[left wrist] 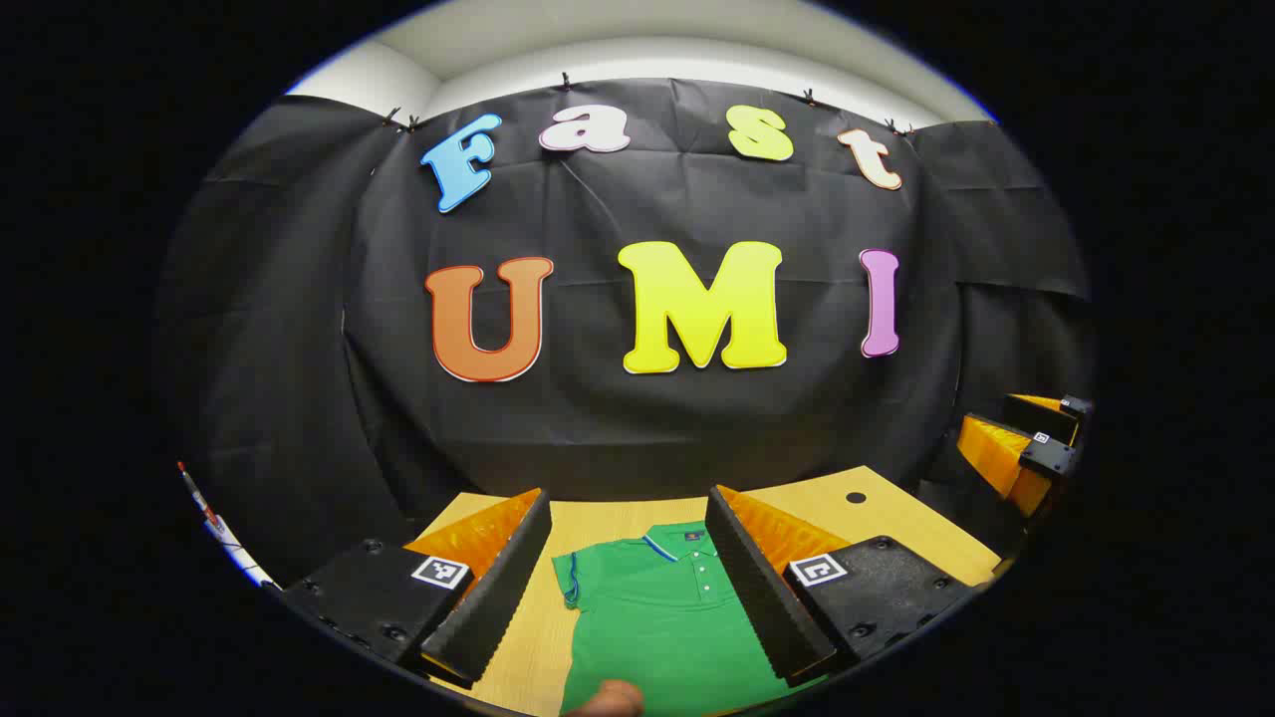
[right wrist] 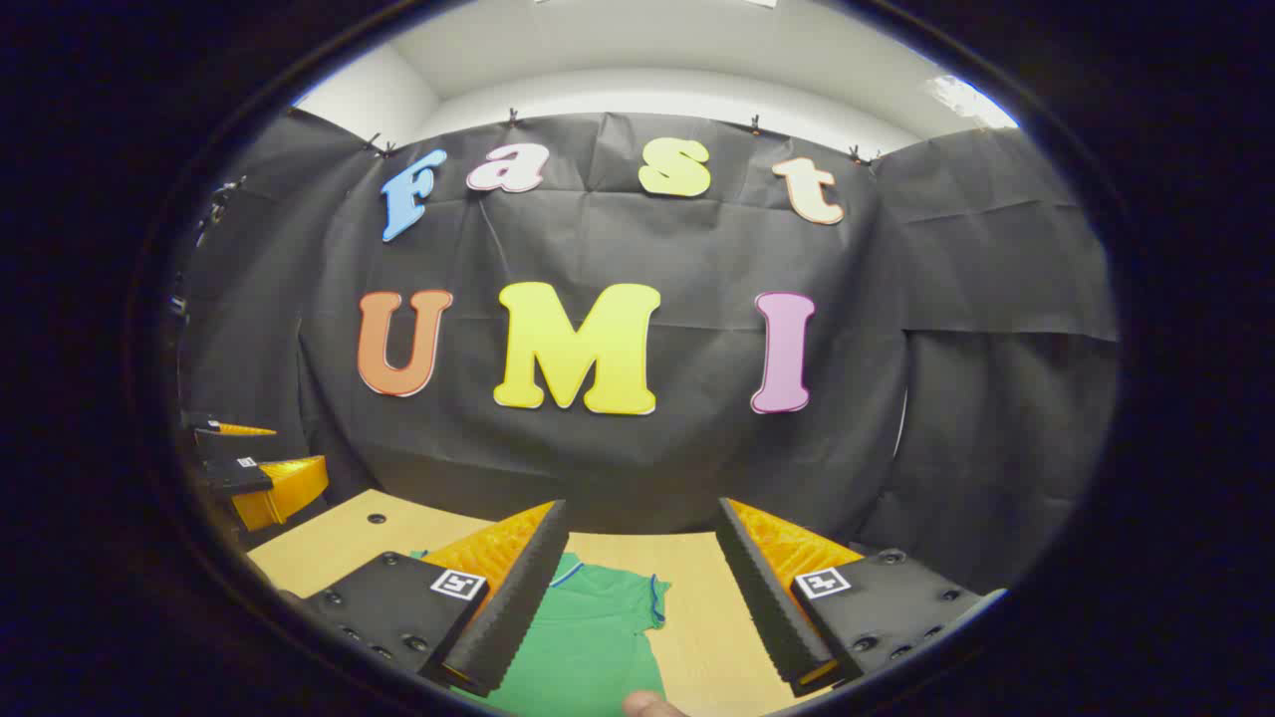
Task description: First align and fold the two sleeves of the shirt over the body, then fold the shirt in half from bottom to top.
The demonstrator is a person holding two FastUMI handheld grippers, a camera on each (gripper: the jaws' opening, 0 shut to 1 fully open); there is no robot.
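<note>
A green polo shirt [left wrist: 657, 617] with a blue-trimmed collar and sleeves lies flat on the wooden table [left wrist: 896, 518], collar toward the wall. My left gripper [left wrist: 628, 578] hovers open above its collar and left sleeve, holding nothing. In the right gripper view the same shirt [right wrist: 588, 637] lies below, its right sleeve spread on the table [right wrist: 697, 617]. My right gripper [right wrist: 642, 588] hangs open over that sleeve, nothing between its fingers. The right gripper [left wrist: 1036, 448] appears far right in the left gripper view, and the left gripper [right wrist: 249, 478] far left in the right gripper view.
A fingertip [left wrist: 610, 699] shows at the bottom edge of the left gripper view, and another fingertip [right wrist: 647, 705] in the right gripper view. A small dark hole [left wrist: 856, 497] marks the table's far right part. Black cloth walls close the booth behind the table.
</note>
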